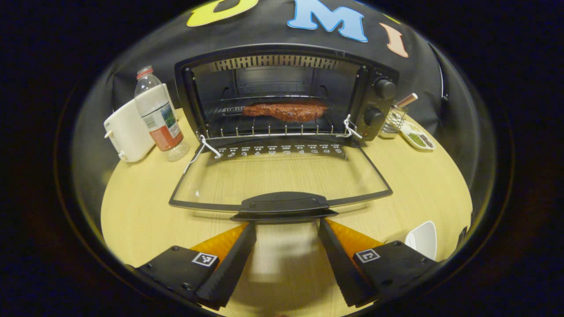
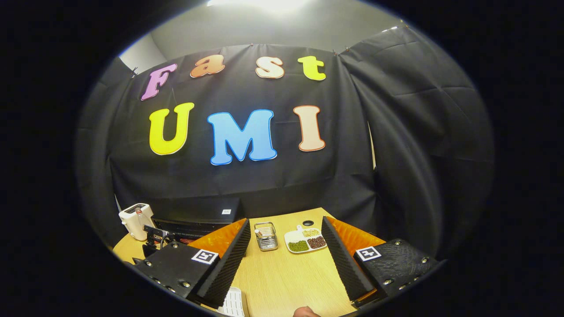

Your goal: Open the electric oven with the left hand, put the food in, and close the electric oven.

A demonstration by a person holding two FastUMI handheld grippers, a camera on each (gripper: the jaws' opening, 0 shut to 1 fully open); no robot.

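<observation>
Landmark: the electric oven (image 1: 286, 92), open on the wooden table (image 1: 418, 185).
Left of oven: white toaster (image 1: 128, 132), then a water bottle (image 1: 157, 115) just beside the oven's wall.
Food: a slab of meat (image 1: 285, 111) lies on the oven's rack.
Door (image 1: 282, 176): folded flat toward me, handle (image 1: 284, 204) just beyond my left gripper (image 1: 286, 226), jaws apart, holding nothing.
Right of oven: wire basket (image 2: 265, 236), divided dish of beans (image 2: 305, 240).
My right gripper (image 2: 286, 231): jaws apart, empty.
Progress: opened and loaded; I judge closing remains.
</observation>
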